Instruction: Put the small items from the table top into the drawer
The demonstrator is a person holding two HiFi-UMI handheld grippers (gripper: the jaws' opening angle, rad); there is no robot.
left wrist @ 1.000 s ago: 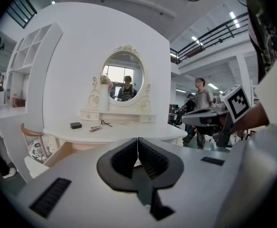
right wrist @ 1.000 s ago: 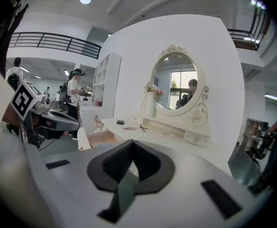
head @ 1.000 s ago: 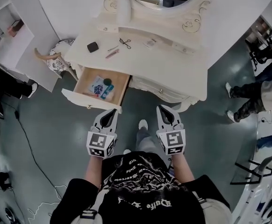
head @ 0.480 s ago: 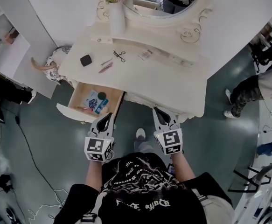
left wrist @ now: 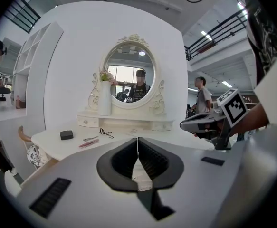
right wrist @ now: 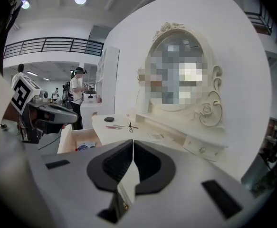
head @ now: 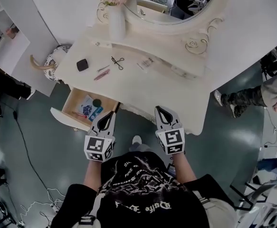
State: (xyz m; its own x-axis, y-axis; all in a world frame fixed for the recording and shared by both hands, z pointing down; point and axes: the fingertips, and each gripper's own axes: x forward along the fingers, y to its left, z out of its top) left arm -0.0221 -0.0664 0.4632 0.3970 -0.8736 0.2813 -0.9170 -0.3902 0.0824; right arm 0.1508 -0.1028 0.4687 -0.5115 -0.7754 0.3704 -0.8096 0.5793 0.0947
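On the white dressing table (head: 176,91) lie a black box (head: 82,64), a pink stick (head: 101,74), a black eyelash curler (head: 117,61) and a small packet (head: 146,62). The wooden drawer (head: 76,101) at the table's left front stands pulled out, with blue and red items inside. My left gripper (head: 110,114) hovers shut and empty just right of the drawer. Level with it, my right gripper (head: 159,110) is shut and empty before the table's front edge. The left gripper view shows the box (left wrist: 66,135) and the curler (left wrist: 105,133) ahead of its touching jaws.
A tall white vase (head: 116,20) with flowers stands at the back left of the table, beside the oval mirror (head: 176,4). A patterned stool (head: 52,61) sits left of the table. Another person's legs (head: 252,99) are at the right. Cables lie on the floor at the lower left.
Both grippers have moved forward toward the table's front edge, staying shut. The table and drawer now sit closer and further left in the head view.
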